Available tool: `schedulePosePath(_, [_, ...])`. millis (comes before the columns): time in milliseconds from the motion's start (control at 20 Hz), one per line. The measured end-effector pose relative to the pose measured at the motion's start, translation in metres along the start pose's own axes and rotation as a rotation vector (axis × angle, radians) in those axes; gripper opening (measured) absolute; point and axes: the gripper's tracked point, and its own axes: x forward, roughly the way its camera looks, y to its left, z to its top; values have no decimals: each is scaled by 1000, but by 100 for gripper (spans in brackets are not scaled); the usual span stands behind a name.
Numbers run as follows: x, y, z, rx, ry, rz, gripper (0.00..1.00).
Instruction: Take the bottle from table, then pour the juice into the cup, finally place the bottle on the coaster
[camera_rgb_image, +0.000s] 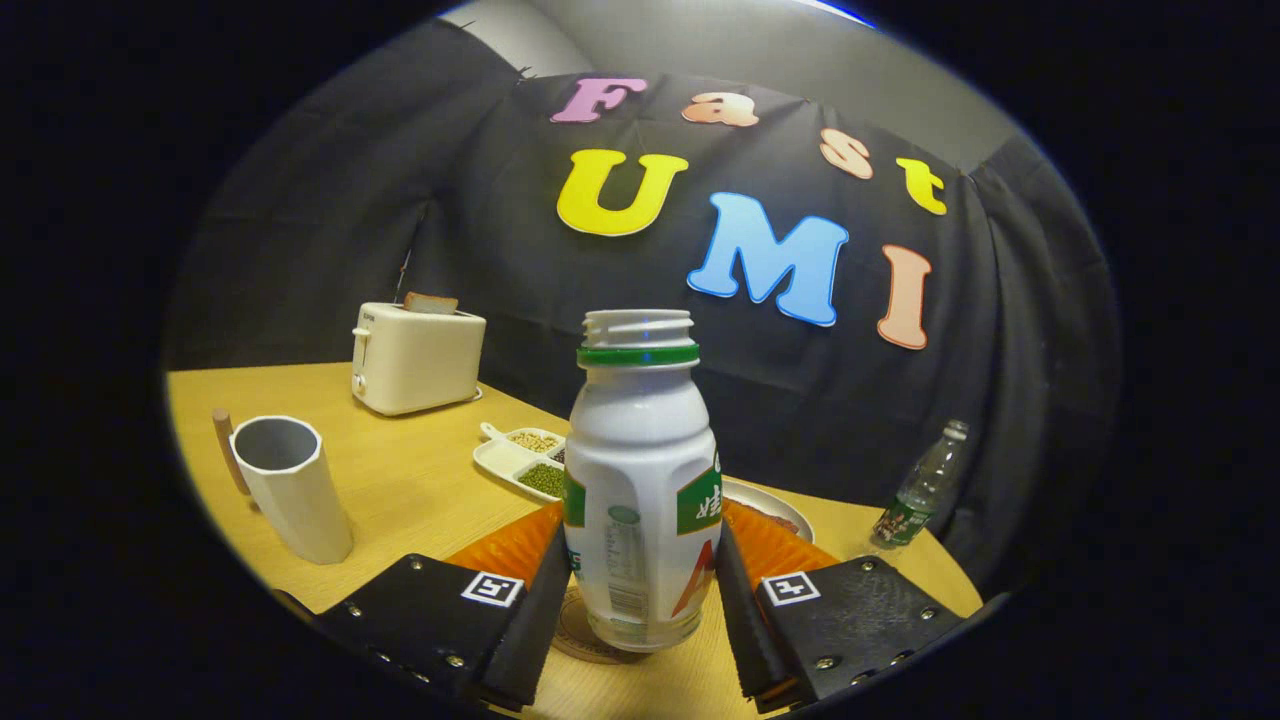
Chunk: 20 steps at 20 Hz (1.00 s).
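Two fingers of the gripper stand on both sides of the bottle, one at each flank of its lower body. The jaws are narrow, set to about the width of the bottle, and each finger looks to lie against the bottle wall; whether they really press on it I cannot tell. The bottle is upright, white, with a green ring under its open threaded neck, and it has no cap. Its base is over a round coaster, which shows just under and beside the bottom of the bottle, between the fingers. If the base touches the coaster or hangs a little above it is not clear.

Beyond the fingers, on the wooden table, a white cup stands upright at the left, well apart from the bottle. Its inside looks grey, and what is in it I cannot see. A wooden stick shows just behind the cup. Further back is a white toaster with a slice of bread standing out of its top. Between the toaster and the bottle lies a white divided tray with green beans and pale grains in its compartments. Just behind the bottle at the right a plate shows partly. Further right, near the table edge, a clear plastic bottle with a green label stands alone.
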Motion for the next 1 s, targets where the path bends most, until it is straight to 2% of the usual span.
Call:
schedulePosePath(250, [11,0,-8,101,3,24,72])
schedulePosePath(750, [24,3,-28,176,19,30,72])
schedulePosePath(1000, [29,4,-31,169,1,17,73])
